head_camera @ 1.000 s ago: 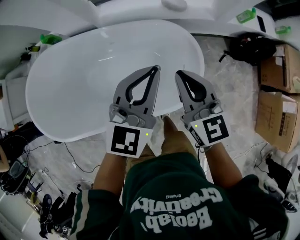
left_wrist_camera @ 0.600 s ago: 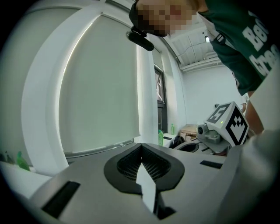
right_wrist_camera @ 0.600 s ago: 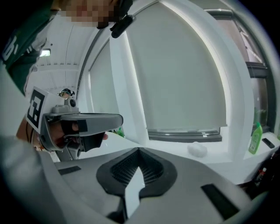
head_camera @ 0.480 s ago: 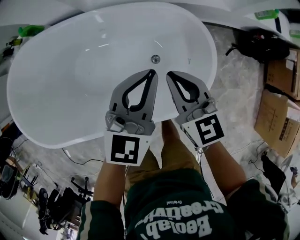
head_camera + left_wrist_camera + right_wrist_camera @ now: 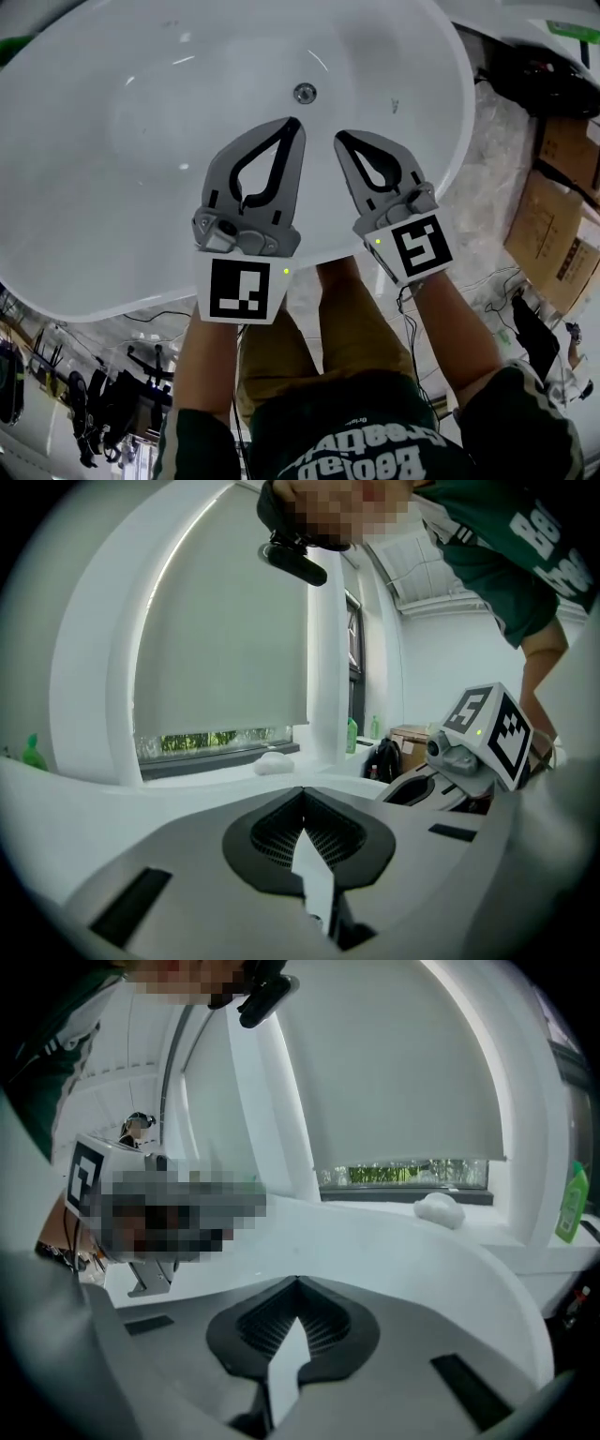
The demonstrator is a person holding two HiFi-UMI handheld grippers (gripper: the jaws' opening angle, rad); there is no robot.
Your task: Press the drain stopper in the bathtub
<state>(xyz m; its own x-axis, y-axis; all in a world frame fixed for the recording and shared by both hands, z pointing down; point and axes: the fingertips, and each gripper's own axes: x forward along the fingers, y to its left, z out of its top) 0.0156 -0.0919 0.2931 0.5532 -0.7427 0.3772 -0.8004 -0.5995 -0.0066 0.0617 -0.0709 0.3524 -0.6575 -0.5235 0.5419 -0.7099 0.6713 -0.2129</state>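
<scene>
Stopper (image 5: 304, 92) uncovered, left tongs (image 5: 292, 123), right tongs (image 5: 340, 137) closed

This looks like a workroom staged as a bathroom: a white tub (image 5: 112, 187) on a marbled floor (image 5: 487, 169), with cardboard boxes (image 5: 562, 216) and a black bag (image 5: 534, 66) alongside.

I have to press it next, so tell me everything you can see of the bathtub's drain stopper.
The drain stopper is a small round disc, shiny grey like metal, set in the white floor of the bathtub. Nothing touches it: it lies just beyond the shut tips of the left gripper, the right gripper slightly farther off. Whether it is raised or pressed down cannot be told.
</scene>
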